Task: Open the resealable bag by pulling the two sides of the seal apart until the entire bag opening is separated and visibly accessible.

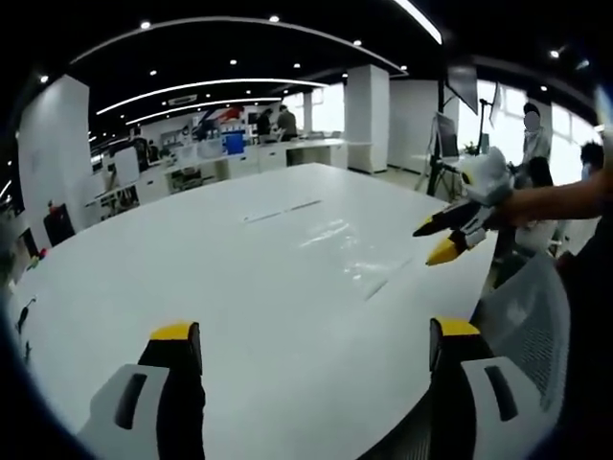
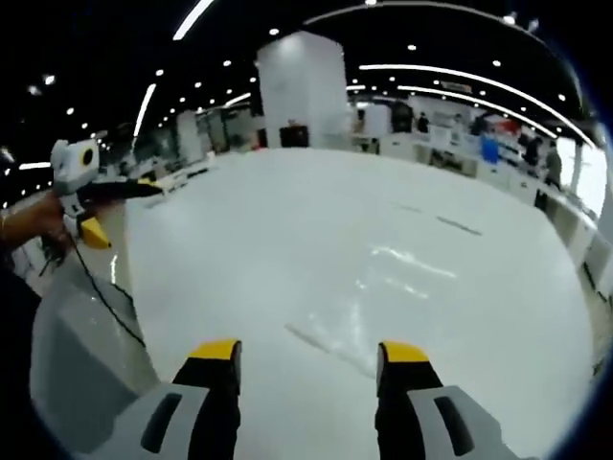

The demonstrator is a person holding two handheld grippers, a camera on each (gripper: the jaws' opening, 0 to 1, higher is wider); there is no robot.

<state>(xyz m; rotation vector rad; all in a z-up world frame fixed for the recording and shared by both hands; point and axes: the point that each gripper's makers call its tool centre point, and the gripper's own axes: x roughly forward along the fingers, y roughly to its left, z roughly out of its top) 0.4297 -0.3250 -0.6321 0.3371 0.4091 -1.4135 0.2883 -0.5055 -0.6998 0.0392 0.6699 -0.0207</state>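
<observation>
Currently, bag: clear, lying flat on white table at twelve o'clock of both claws; seal apparently shut
Left gripper: jaws spread, empty; poised short of bag
Right gripper: jaws spread, empty; aimed at bag, likely ready to pinch one side

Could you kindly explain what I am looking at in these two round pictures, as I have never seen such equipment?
A person holds a handheld claw in each hand, and each claw carries a fisheye camera looking forward along its jaws. In the left gripper view, the left claw rises from the bottom, open and empty; the right claw enters from the right. In the right gripper view, the right claw is likewise open and empty, with the left claw at the left. Both face a large white table, where a clear resealable bag lies flat, faintly visible by its glare. Nothing is held.
</observation>
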